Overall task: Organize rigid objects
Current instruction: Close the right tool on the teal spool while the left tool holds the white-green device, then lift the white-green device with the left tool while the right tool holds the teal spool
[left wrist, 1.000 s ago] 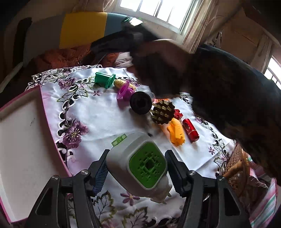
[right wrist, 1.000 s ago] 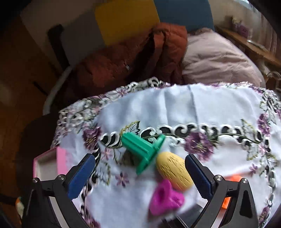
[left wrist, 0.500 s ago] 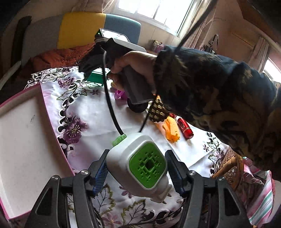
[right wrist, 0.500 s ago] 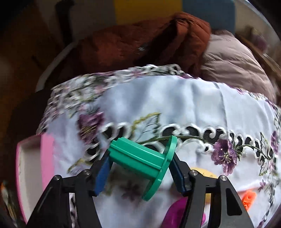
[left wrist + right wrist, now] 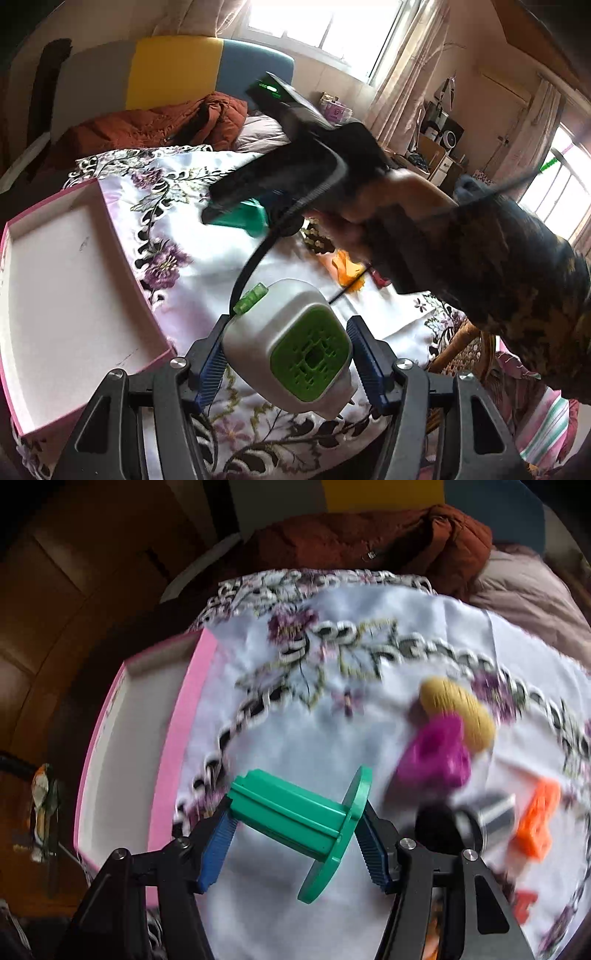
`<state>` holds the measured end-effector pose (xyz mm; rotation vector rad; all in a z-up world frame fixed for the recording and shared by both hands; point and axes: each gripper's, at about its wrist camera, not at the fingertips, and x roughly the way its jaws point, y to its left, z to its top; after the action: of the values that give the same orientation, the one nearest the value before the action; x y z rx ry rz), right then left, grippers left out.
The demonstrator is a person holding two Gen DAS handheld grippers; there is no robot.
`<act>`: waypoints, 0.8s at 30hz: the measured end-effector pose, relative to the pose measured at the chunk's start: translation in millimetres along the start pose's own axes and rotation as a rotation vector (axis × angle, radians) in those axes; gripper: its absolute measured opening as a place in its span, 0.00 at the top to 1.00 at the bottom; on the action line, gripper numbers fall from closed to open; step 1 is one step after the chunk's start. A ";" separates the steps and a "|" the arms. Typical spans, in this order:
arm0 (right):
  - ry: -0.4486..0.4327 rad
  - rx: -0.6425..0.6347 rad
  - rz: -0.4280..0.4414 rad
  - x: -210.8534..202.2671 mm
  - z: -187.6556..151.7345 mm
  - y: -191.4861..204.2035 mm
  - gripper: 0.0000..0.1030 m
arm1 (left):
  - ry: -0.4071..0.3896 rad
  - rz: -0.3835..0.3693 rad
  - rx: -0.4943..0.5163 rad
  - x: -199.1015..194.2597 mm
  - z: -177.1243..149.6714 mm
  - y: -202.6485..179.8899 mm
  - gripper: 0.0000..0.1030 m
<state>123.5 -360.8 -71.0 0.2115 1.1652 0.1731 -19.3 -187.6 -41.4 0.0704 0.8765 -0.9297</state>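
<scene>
My left gripper [image 5: 286, 363] is shut on a white device with a green grille face [image 5: 291, 347], held above the table's near edge. My right gripper [image 5: 295, 843] is shut on a green spool with a round flange [image 5: 306, 821], lifted above the floral tablecloth [image 5: 295, 738]. In the left wrist view the right gripper body [image 5: 288, 173] and the spool [image 5: 243, 218] hang over the middle of the table. A pink-walled box with a white inside [image 5: 55, 280] lies open at the left; it also shows in the right wrist view [image 5: 177, 723].
On the cloth lie a yellow ribbed oval [image 5: 458, 712], a magenta piece [image 5: 436, 757], a black and silver cylinder [image 5: 476, 819], an orange piece [image 5: 535, 819] and a red piece [image 5: 524, 904]. An orange-brown jacket [image 5: 159, 125] lies beyond the table.
My right gripper closed on the green spool, lifted it off the cloth and swung it left toward the pink box. My left gripper kept hold of the white device and shifted slightly.
</scene>
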 end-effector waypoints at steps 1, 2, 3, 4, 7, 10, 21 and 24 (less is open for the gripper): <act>-0.001 0.006 -0.005 -1.5 -5.3 -3.0 0.39 | 0.000 0.002 -0.002 -1.5 -1.5 0.6 0.39; -0.006 0.019 -0.010 -5.3 -12.4 -7.1 0.39 | -0.001 0.001 -0.005 -3.1 -2.4 1.2 0.39; -0.012 0.029 -0.008 -7.1 -16.2 -10.0 0.39 | -0.005 0.000 -0.011 -6.1 -3.4 1.8 0.39; -0.020 0.034 -0.007 -9.2 -20.1 -12.6 0.39 | -0.009 0.000 -0.014 -8.1 -3.4 2.3 0.39; -0.024 0.012 -0.010 -11.3 -28.4 -13.7 0.39 | -0.013 0.008 -0.008 -15.3 -6.5 2.9 0.39; -0.011 -0.021 -0.035 -0.1 -38.2 -10.1 0.39 | -0.001 0.013 -0.005 -19.6 -11.1 5.5 0.39; -0.044 -0.031 -0.066 10.4 -42.7 -13.8 0.39 | 0.067 0.015 -0.018 -16.2 -22.4 10.3 0.39; -0.048 -0.023 -0.067 10.0 -41.0 -14.5 0.39 | 0.096 0.022 -0.010 -11.7 -22.2 12.0 0.39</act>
<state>89.9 -369.3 -99.1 0.1549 1.1202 0.1214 -27.9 -163.2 -51.8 0.1159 0.9673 -0.9071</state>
